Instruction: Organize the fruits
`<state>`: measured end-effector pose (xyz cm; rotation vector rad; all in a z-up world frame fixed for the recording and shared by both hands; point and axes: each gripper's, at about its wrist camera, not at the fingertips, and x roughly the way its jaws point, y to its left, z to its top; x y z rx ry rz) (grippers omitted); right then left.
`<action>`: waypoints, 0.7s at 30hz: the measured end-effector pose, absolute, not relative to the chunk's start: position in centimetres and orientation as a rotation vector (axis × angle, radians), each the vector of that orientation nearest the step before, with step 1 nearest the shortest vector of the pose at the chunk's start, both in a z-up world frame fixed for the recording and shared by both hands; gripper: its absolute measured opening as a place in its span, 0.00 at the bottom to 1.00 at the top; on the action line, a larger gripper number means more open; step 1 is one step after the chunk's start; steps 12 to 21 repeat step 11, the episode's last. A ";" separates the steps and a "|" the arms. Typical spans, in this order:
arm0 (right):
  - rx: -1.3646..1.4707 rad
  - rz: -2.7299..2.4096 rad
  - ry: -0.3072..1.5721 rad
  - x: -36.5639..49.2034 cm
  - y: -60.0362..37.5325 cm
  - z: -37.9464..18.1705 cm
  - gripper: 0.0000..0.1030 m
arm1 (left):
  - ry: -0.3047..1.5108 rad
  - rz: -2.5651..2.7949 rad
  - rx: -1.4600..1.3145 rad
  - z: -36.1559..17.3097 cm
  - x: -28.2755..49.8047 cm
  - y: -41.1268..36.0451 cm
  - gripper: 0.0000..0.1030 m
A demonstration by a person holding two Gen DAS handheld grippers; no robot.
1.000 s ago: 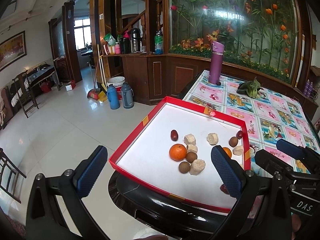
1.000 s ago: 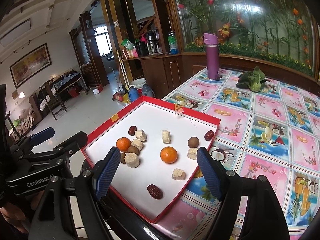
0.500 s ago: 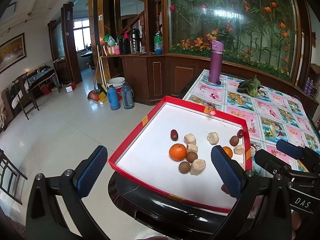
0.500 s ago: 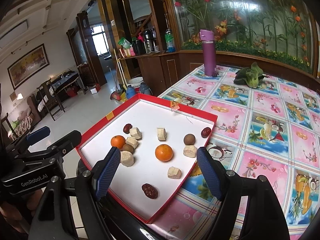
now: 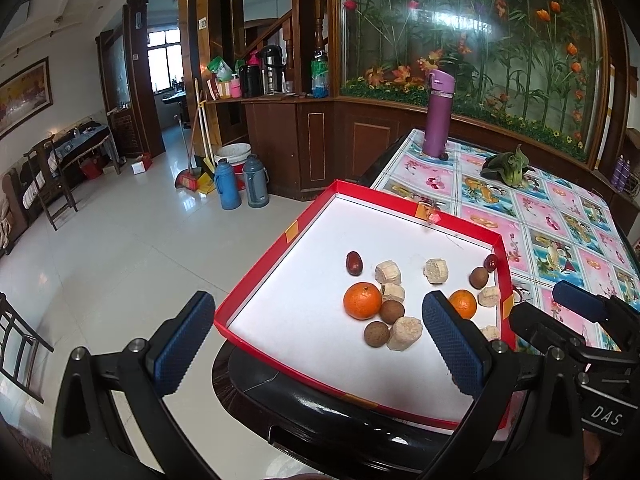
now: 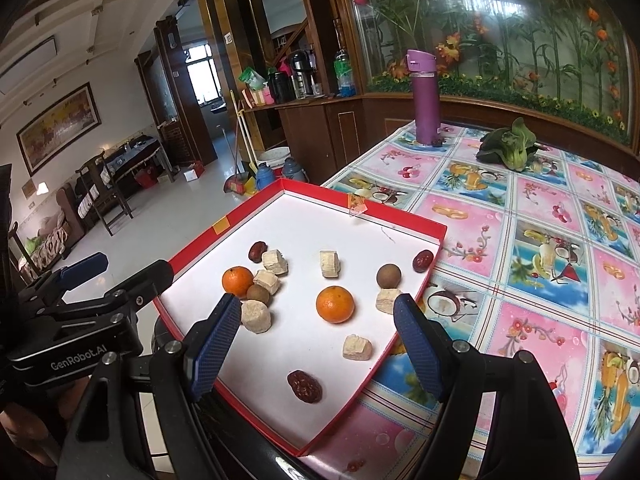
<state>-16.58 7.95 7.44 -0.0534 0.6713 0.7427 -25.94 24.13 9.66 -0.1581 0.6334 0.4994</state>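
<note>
Fruits lie scattered over the white floor of the shallow red-walled cardboard tray [image 6: 404,222] at the corner of the table with the pink fruit-print oilcloth [image 6: 540,240]: two small round orange mandarins, one towards my left [image 6: 237,280] and one nearer the middle [image 6: 335,304], three wrinkled dark red dates (one at the near edge [image 6: 305,386], one by the right wall [image 6: 423,260], one at the far left of the group [image 6: 257,251]), brown round longans [image 6: 389,275] and pale beige cut chunks [image 6: 357,347]. Over the last second the fruit has kept its places; what changed is my right gripper [image 6: 316,340], which has eased forward and lower so the tray fills more of its view, the central mandarin now sitting between its blue pads. Its fingers are spread wide and hold nothing. My left gripper [image 5: 318,344] has hardly shifted and hovers over the tray's near left corner, equally wide apart and empty, framing the cluster of mandarin, longans and chunks. Kinds remain mixed, so I judge the sorting is not finished, and the right side's drift suggests the middle mandarin is the likely next pick, though nothing settles that. The tall purple flask [image 6: 425,96] and the green leafy vegetable [image 6: 510,148] stand well apart, further back on the table.
</note>
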 end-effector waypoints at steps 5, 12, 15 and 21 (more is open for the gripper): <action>-0.056 0.752 0.675 -16.5 8.1 7.3 0.76 | 0.639 0.494 -0.162 9.7 -25.6 24.2 1.00; -0.036 0.747 0.678 -16.2 7.2 7.2 0.76 | 0.631 0.482 -0.142 10.1 -25.0 23.2 1.00; -0.036 0.747 0.678 -16.2 7.2 7.2 0.76 | 0.631 0.482 -0.142 10.1 -25.0 23.2 1.00; -0.036 0.747 0.678 -16.2 7.2 7.2 0.76 | 0.631 0.482 -0.142 10.1 -25.0 23.2 1.00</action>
